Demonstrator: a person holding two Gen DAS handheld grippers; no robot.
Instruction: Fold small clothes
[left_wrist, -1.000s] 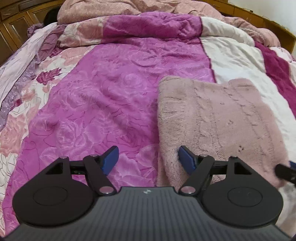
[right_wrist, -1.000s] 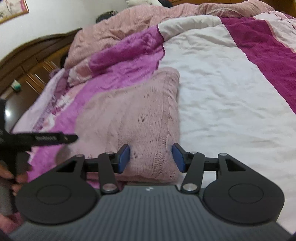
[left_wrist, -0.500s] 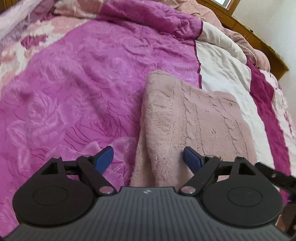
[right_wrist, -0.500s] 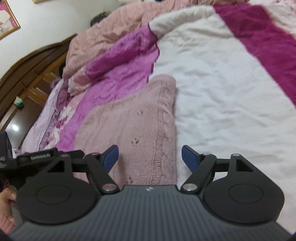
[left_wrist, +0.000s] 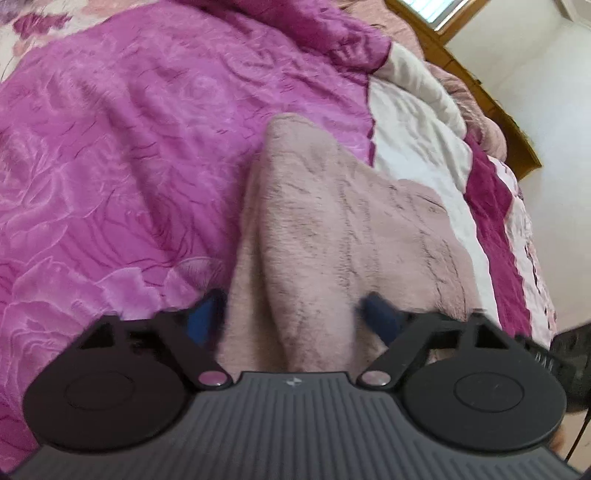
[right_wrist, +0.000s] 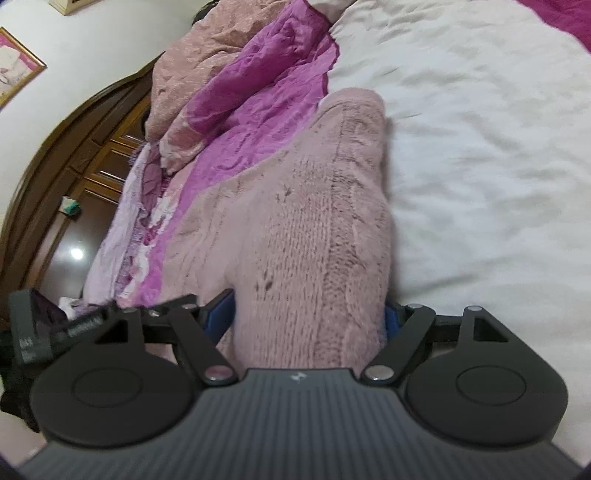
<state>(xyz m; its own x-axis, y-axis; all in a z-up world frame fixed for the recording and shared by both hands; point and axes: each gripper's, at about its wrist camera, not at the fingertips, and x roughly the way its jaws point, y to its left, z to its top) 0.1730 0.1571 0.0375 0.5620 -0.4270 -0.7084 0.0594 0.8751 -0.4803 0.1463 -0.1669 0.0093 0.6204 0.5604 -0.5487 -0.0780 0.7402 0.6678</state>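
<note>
The left tongs (left_wrist: 291, 319) and right tongs (right_wrist: 308, 314) have just been closing, each around a near corner of the sweater (right_wrist: 295, 221); whether the pads already press I cannot tell. It lies folded on the bed (right_wrist: 480, 147). It looks soft, thick, light and not slippery, so the near corners seem good holds. One sweater, two tongs.

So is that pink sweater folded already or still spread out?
Folded: the sweater lies on the bed as a thick compact block with rounded, doubled edges; no sleeves or hem show.
</note>
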